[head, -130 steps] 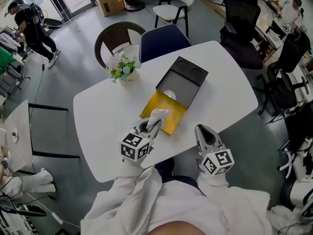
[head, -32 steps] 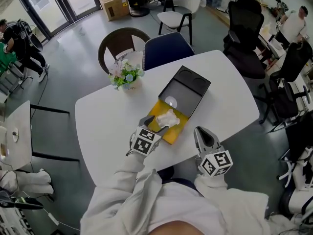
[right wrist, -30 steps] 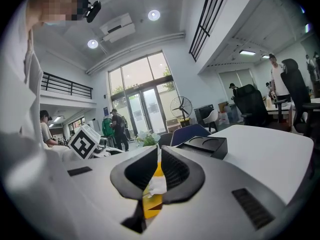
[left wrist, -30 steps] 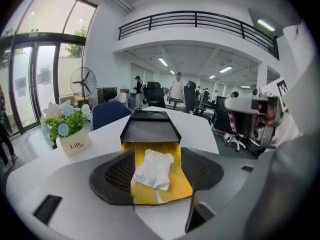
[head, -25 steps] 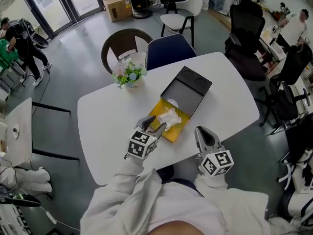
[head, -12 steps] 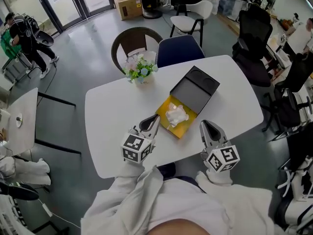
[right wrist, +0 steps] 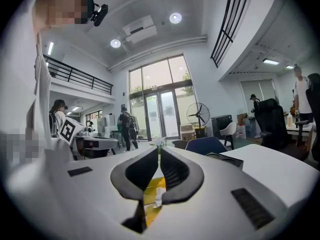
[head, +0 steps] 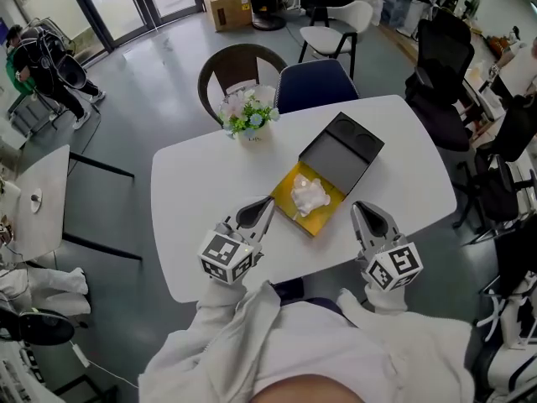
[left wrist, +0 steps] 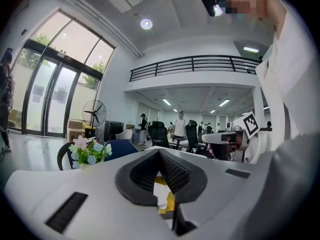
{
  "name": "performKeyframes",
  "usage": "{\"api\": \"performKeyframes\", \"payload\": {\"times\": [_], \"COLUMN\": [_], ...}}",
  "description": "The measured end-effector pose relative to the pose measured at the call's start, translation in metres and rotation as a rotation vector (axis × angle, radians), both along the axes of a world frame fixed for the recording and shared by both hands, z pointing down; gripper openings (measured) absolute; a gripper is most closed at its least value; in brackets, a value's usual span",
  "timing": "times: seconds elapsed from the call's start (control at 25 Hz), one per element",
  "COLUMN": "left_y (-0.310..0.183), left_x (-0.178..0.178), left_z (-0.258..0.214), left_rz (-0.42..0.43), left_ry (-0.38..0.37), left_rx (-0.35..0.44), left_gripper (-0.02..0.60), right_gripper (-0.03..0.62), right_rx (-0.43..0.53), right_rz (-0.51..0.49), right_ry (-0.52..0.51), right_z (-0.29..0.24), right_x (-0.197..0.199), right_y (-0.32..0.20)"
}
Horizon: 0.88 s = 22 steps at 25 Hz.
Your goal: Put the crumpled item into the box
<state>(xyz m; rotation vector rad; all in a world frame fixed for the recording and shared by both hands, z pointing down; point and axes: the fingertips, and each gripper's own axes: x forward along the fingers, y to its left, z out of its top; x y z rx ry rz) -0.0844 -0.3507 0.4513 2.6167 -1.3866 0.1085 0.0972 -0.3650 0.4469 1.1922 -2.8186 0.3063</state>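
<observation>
The crumpled white item lies inside the yellow tray of the box, whose black lid stands open behind it. My left gripper hovers just left of the box, pulled back from it; its jaws have just been closing and now meet with nothing between them. My right gripper hangs to the right of the box, shut and empty. In the left gripper view a strip of the yellow box shows below the gripper's joined tips. The right gripper view shows the box below that gripper's tips.
The box sits on a white table. A vase of flowers stands at its far left. A brown chair and a blue chair are tucked behind it. Black office chairs stand to the right.
The left gripper carried the crumpled item to the box, let it go inside, drew back towards me and shut. The right gripper has hardly moved.
</observation>
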Motion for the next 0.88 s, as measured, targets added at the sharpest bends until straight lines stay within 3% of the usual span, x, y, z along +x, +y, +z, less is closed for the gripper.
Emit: {"api": "performKeyframes", "payload": {"times": [0.16, 0.88], "left_y": [0.000, -0.012], "left_x": [0.003, 0.009], "left_z": [0.001, 0.010], "left_rz": [-0.015, -0.020], "left_ry": [0.016, 0.020], "left_rx": [-0.001, -0.010], "left_gripper": [0.015, 0.015], "right_gripper": [0.039, 0.038], "right_rx": [0.001, -0.013], "right_rz": [0.004, 0.034], "right_ry": [0.041, 0.038], "right_z": [0.002, 0.007], "right_x": [-0.006, -0.007], "right_y": [-0.001, -0.008]}}
